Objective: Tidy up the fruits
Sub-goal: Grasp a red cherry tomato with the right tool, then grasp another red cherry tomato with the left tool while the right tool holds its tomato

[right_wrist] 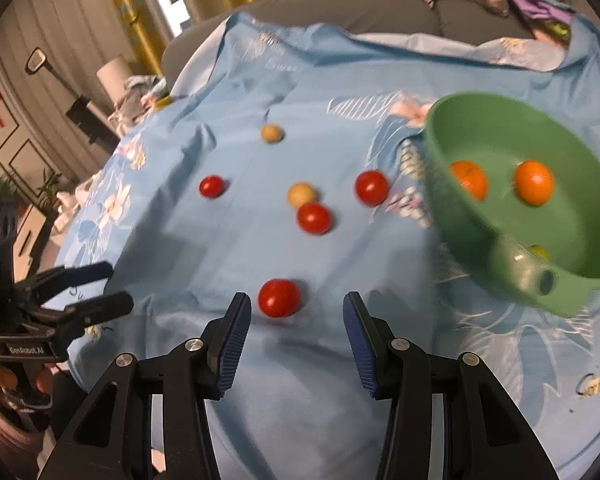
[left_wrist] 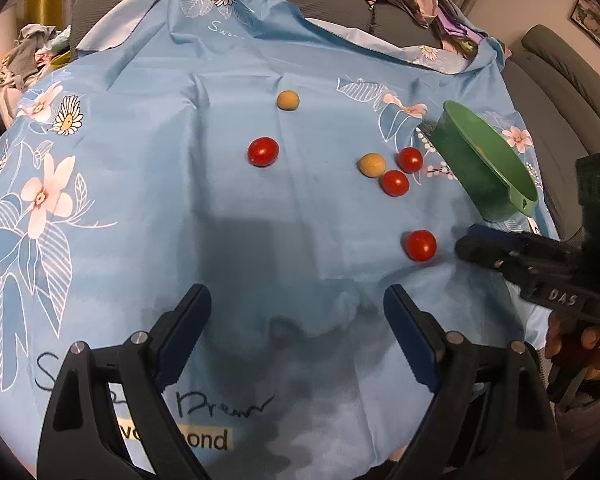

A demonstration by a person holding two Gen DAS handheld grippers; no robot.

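Six small round fruits are seen loose on the blue floral cloth. The nearest red fruit lies just ahead of the right gripper, slightly left of the midline between its fingertips and touching neither pad. Farther out, a tan fruit and a second red fruit are seen touching or nearly touching, with a third red fruit just beside them toward the bowl. A fourth red fruit lies apart to the left, and a second tan fruit lies farthest away.

The green bowl is seen tilted at the right edge of the cloth, its handle pointing toward the right gripper. Two orange fruits and a partly hidden yellow-green item are contained in it.

The right gripper's jaws are spread wide, with nothing between them. The left gripper is held above bare cloth, well apart from the fruits, its jaws likewise spread and unloaded.
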